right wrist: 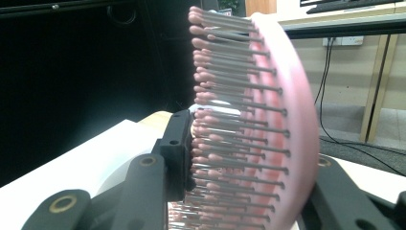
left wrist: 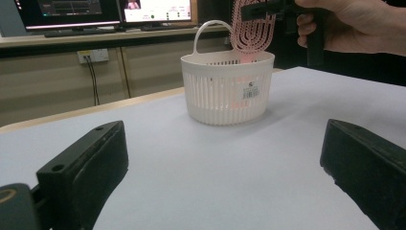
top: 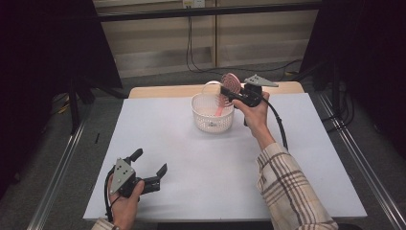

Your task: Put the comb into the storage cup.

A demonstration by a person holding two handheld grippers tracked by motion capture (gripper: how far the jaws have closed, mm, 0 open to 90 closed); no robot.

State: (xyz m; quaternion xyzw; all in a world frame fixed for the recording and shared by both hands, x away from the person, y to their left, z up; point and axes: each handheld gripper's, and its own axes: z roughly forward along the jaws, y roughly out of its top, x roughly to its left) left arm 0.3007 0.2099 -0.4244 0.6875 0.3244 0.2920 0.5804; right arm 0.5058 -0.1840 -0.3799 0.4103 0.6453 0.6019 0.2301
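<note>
A pink hairbrush [top: 231, 82] stands upright over a white plastic basket [top: 213, 122] at the far middle of the table, its handle reaching down inside the basket. My right gripper [top: 230, 91] is shut on the brush head. In the right gripper view one jaw rests against the bristle tips and the other against the back of the hairbrush [right wrist: 287, 120]. My left gripper [top: 151, 161] lies low at the front left of the table, open with nothing between its fingers. The left gripper view looks between its wide-apart jaws at the basket [left wrist: 225, 96] and the hairbrush [left wrist: 251, 33] above it.
A white sheet [top: 191, 158] covers the table, with a wooden edge [top: 158, 90] at the back. The basket has an upright loop handle [left wrist: 210, 26]. Monitors [left wrist: 110, 9] stand on a desk beyond the table. Cables [top: 191, 52] hang on the far wall, and dark frames flank both sides.
</note>
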